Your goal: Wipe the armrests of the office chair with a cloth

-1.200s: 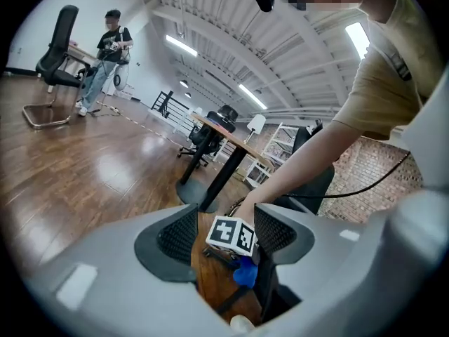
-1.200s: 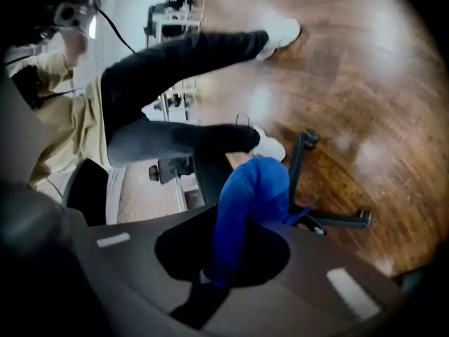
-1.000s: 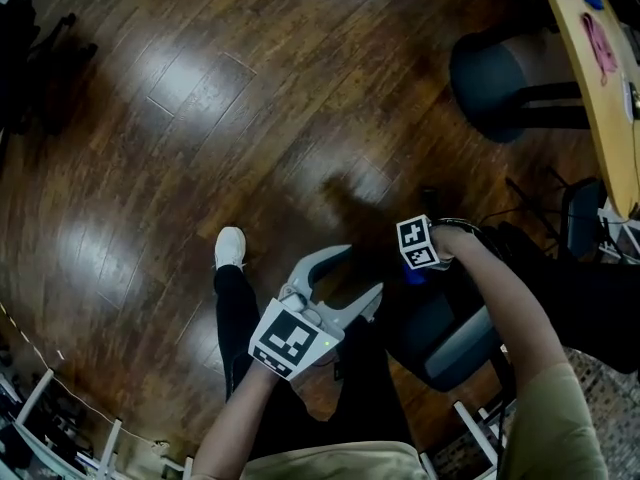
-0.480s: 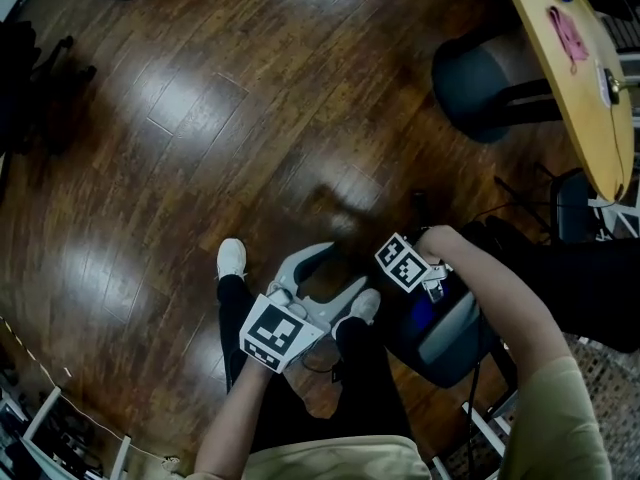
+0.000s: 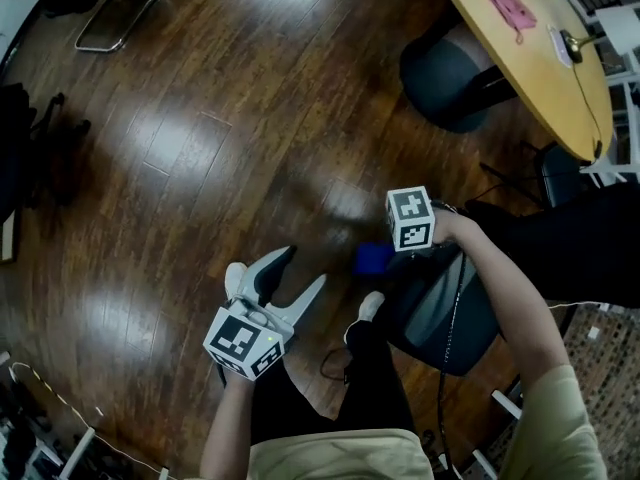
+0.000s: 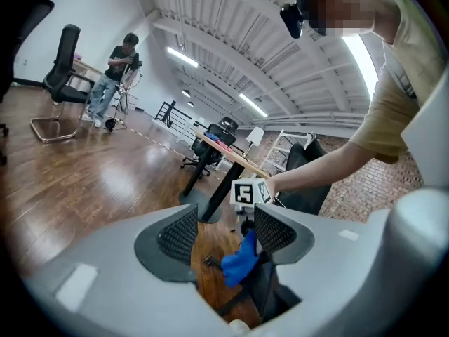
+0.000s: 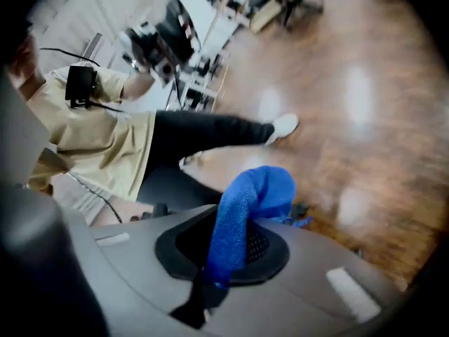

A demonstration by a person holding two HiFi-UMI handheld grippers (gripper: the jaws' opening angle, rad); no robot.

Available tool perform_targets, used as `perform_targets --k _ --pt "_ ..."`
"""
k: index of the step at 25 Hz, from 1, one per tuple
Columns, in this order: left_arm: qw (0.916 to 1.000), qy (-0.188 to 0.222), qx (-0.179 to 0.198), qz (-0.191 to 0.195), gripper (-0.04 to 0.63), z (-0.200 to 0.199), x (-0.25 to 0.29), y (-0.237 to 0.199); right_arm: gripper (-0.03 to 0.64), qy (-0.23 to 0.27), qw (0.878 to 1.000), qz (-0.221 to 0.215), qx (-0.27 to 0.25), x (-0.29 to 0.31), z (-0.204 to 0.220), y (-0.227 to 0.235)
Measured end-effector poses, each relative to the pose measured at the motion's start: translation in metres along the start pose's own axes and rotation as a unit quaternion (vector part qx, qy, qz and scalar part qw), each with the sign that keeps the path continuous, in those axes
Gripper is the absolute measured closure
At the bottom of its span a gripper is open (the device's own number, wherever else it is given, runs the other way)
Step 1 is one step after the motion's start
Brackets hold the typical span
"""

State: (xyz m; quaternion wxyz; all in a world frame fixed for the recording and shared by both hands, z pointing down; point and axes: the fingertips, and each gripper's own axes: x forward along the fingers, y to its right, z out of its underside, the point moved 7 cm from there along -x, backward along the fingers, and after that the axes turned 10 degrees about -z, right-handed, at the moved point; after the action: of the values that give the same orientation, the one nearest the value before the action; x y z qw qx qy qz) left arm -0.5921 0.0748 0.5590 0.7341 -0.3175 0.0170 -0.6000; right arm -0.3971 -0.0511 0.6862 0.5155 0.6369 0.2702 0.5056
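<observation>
Blue cloth [image 7: 247, 206] pinched in the right hand-held gripper [image 7: 226, 250], jaws pressed together on it, one end poking up and flopping over past the tips. In the head view the cloth [image 5: 372, 258] sits just off the upper-left corner of the office chair [image 5: 452, 318], right at the edge of its dark grey seat. Can't tell whether it touches an armrest; no armrest can be made out. Right hand-held gripper [image 5: 388, 251] reaches in over that same corner of the office chair, marker cube on top, with the person's forearm running back across the seat.

Left hand-held gripper [image 6: 223, 234] is spread, nothing between the pads. The cloth [image 6: 238, 262] only shows through the gap, farther off, against the dark office chair [image 6: 272, 295]. In the head view the left hand-held gripper [image 5: 302, 271] hangs over the floor [image 5: 200, 118], left of the office chair and clear of it.

A white shoe [image 5: 370, 305] is just beside the office chair's left edge, with a dark trouser leg behind it. A second white shoe [image 5: 234, 274] is farther left, partly hidden by the left hand-held gripper.

Glossy dark wood floor all round. Beyond the office chair, well apart from it, a round wooden desk [image 5: 545, 83] carries a pink item [image 5: 510, 8], and another dark chair [image 5: 445, 76] is tucked at its edge.
</observation>
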Motion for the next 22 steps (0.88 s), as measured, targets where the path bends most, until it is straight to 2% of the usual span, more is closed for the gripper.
perform_targets --k 1,2,3,4,5,6,7,8,10,12,13,14,15,16,18,19,22 --pt "1.0 0.002 0.001 0.002 0.36 -0.008 0.001 0.006 0.595 0.067 0.997 0.047 -0.015 -0.022 -0.002 -0.013" --pt "1.0 0.003 0.003 0.004 0.36 -0.015 0.003 0.013 0.595 0.13 0.987 0.09 -0.026 -0.043 -0.001 -0.029" --pt "0.9999 0.003 0.007 0.007 0.36 -0.02 0.005 0.021 0.594 0.19 0.972 0.132 -0.033 -0.061 0.005 -0.048" --pt "0.9998 0.002 0.012 0.014 0.36 -0.024 0.007 0.03 0.595 0.248 0.953 0.171 -0.033 -0.076 0.014 -0.067" --pt "0.9994 -0.001 0.02 0.027 0.36 -0.029 0.01 0.038 0.594 0.309 0.927 0.211 -0.028 -0.086 0.028 -0.087" --pt "0.9985 -0.005 0.032 0.044 0.36 -0.036 0.014 0.046 0.594 0.374 0.892 0.252 -0.016 -0.093 0.046 -0.107" --pt "0.9969 -0.011 0.047 0.063 0.36 -0.044 0.019 0.054 0.594 0.439 0.85 0.292 0.001 -0.095 0.066 -0.127" --pt "0.995 -0.018 0.061 0.077 0.36 -0.053 0.023 0.062 0.594 0.501 0.801 0.326 0.021 -0.092 0.089 -0.145" --pt "0.9926 -0.031 0.076 0.089 0.36 -0.068 0.027 0.088 0.594 0.614 0.695 0.366 0.073 -0.072 0.143 -0.178" --pt "0.9906 -0.037 0.087 0.099 0.36 -0.073 0.035 0.119 0.594 0.705 0.588 0.375 0.13 -0.031 0.207 -0.199" --pt "0.9886 -0.039 0.096 0.11 0.36 -0.073 0.043 0.135 0.594 0.737 0.541 0.373 0.159 -0.006 0.235 -0.201" --pt "0.9851 -0.044 0.107 0.127 0.36 -0.072 0.053 0.15 0.594 0.758 0.504 0.367 0.189 0.022 0.257 -0.196" --pt "0.9794 -0.052 0.121 0.153 0.357 -0.069 0.063 0.165 0.594 0.772 0.477 0.358 0.221 0.051 0.273 -0.184" --pt "0.9714 -0.064 0.139 0.181 0.322 -0.065 0.074 0.18 0.594 0.78 0.458 0.345 0.251 0.079 0.28 -0.167" --pt "0.9551 -0.09 0.179 0.219 0.289 -0.055 0.096 0.204 0.594 0.798 0.434 0.306 0.285 0.123 0.276 -0.124" --pt "0.9502 -0.098 0.192 0.225 0.288 -0.05 0.107 0.213 0.594 0.812 0.423 0.283 0.287 0.138 0.269 -0.103" --pt "0.9468 -0.109 0.2 0.227 0.288 -0.038 0.134 0.238 0.594 0.855 0.392 0.224 0.256 0.149 0.243 -0.051"
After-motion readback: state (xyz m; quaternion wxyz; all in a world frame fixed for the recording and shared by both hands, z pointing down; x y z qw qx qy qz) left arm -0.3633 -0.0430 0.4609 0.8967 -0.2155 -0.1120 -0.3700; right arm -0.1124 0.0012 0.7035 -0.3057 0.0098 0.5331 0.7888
